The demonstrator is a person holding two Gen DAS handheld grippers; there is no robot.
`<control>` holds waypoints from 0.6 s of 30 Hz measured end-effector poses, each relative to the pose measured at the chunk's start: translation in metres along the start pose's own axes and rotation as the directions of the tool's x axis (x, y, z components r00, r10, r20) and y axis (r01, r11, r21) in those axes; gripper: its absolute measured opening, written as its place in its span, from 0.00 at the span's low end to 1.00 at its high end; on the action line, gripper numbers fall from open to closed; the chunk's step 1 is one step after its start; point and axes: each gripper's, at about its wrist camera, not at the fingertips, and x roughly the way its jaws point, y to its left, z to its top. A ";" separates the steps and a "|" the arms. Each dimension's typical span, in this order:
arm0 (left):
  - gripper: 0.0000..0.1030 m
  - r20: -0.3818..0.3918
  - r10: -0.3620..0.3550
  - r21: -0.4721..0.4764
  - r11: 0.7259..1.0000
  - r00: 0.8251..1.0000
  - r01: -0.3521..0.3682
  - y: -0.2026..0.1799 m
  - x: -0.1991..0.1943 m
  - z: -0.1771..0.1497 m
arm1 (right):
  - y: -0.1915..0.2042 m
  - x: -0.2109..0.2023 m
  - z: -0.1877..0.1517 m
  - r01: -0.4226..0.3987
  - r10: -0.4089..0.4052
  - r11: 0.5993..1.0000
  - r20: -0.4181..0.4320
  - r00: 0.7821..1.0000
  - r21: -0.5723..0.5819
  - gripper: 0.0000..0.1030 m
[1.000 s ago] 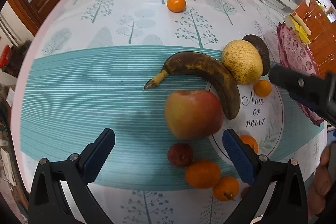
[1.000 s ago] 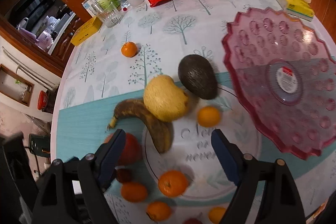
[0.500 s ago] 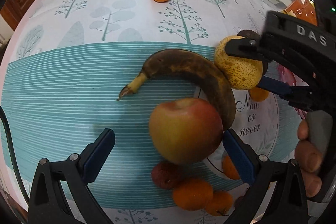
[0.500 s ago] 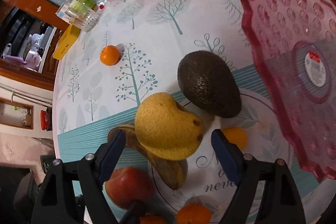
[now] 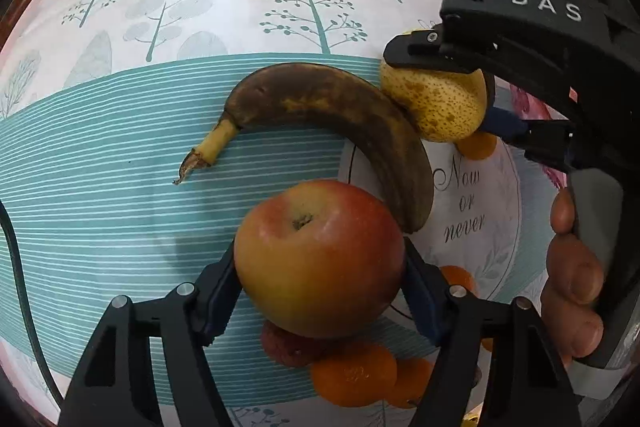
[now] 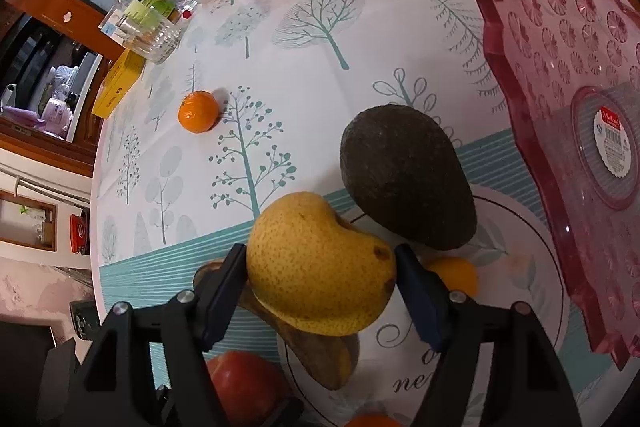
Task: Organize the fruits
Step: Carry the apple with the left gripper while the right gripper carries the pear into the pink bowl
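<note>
at the bottom of the left wrist view, the left tool [image 5: 320,291] is closing on the red apple [image 5: 318,257], pads against both sides. in the right wrist view's lower centre, the right tool [image 6: 320,291] is closing on the yellow pear [image 6: 320,263]. beyond lie the avocado [image 6: 406,177], then a pink tray [image 6: 560,67] at the right edge.

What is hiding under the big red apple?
Under the apple peek a small dark red fruit and two tangerines, sitting on the tablecloth. The apple covers their tops, so more could be hidden beneath it.
</note>
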 end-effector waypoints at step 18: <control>0.68 0.140 0.066 0.091 0.993 0.988 -0.079 -0.034 -0.065 0.001 | 0.008 -0.101 -0.049 0.013 0.019 0.989 0.209 0.978 -0.150 0.70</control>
